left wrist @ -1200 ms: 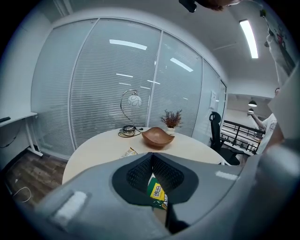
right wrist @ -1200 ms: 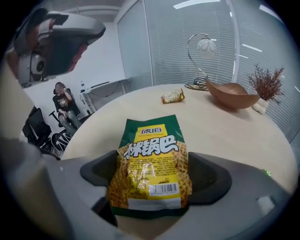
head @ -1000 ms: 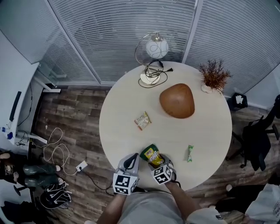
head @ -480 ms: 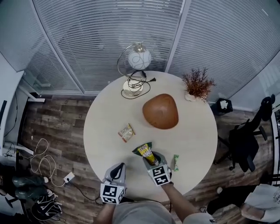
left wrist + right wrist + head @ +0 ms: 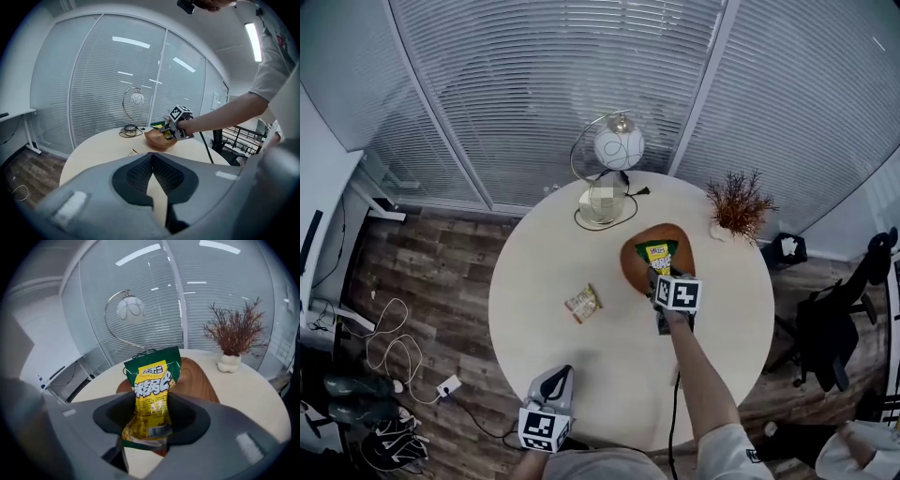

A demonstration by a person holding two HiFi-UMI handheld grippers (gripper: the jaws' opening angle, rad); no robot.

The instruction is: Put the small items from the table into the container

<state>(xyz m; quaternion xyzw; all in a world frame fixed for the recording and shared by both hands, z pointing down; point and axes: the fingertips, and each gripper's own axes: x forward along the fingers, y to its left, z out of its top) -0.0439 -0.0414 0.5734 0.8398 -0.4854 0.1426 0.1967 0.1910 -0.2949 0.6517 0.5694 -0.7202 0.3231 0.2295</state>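
The right tongs (image 5: 660,274) are clamping the green-yellow snack packet (image 5: 657,253) by its lower end, and the jaws are opening slightly. The packet is hanging directly above the wooden bowl (image 5: 630,264), its long axis pointing away from the tongs. The left tongs (image 5: 559,375) are resting pressed together and empty at the near edge of the worktop (image 5: 544,281), well apart from the bowl.

Right gripper (image 5: 150,425): jaws opening, green-yellow snack packet (image 5: 152,390) upright between them. Behind: wooden bowl (image 5: 199,380); lamp (image 5: 130,309) far left, potted twigs (image 5: 236,333) far right.

I see bare surface (image 5: 600,367) along the near-left edge; the lamp (image 5: 619,148) and plant (image 5: 739,202) crowd the far edge behind the bowl (image 5: 632,268), a packet (image 5: 583,303) lies between
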